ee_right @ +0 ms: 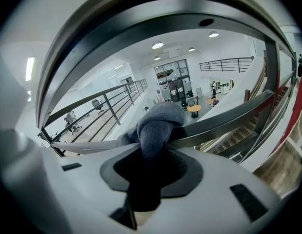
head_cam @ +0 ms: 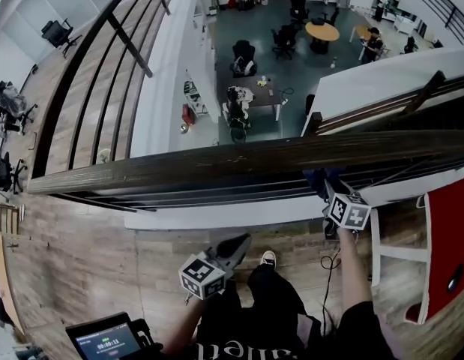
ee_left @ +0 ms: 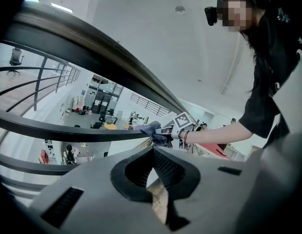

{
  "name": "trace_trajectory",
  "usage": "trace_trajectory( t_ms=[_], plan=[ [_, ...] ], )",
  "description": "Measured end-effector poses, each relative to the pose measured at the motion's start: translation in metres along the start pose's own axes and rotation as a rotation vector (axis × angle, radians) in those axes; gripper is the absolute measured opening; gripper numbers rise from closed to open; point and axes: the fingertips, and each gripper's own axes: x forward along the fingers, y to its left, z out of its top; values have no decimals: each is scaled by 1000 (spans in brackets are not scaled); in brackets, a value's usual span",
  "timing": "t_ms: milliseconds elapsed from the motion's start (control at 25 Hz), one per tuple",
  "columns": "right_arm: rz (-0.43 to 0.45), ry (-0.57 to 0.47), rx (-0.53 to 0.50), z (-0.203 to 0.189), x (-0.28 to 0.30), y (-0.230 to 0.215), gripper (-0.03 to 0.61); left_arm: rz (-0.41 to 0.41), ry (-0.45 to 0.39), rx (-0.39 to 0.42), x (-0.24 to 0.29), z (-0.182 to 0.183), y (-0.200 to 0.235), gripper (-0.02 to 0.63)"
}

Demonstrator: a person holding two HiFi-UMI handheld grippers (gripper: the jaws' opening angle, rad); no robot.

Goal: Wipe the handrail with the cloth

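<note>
A dark wooden handrail (head_cam: 217,163) crosses the head view from left to right, and it arcs overhead in the left gripper view (ee_left: 92,57). A blue-grey cloth (head_cam: 323,178) hangs just under it, draped over a thinner metal rail (ee_right: 229,117). My right gripper (head_cam: 330,195) is shut on the cloth (ee_right: 158,123), and its jaws (ee_right: 151,152) press up against that rail. My left gripper (head_cam: 237,243) hangs lower and to the left, away from the rails, its jaws (ee_left: 153,152) shut on nothing. From there I see the cloth (ee_left: 150,129) and the right gripper (ee_left: 165,134) at the rail.
Beyond the railing the floor drops away to a lower level with desks and chairs (head_cam: 250,88). A red and white cabinet (head_cam: 445,253) stands close at the right. A tablet with a timer (head_cam: 108,343) sits at the lower left. The person's shoe (head_cam: 267,259) rests on the wood floor.
</note>
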Motion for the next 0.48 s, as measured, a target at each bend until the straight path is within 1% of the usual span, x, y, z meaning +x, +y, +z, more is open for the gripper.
trace_trajectory(
  t_ms=[120, 280, 360, 480],
  plan=[
    [-52, -16, 27, 16, -13, -39, 103, -18, 21, 4, 19, 7, -7, 2],
    [-137, -28, 48, 34, -38, -93, 103, -54, 34, 18, 41, 25, -25, 2],
    [-180, -26, 53, 39, -49, -122, 103, -86, 33, 26, 51, 27, -35, 2],
    [-243, -19, 71, 46, -67, -160, 103, -132, 66, 33, 60, 31, -53, 2]
  ],
)
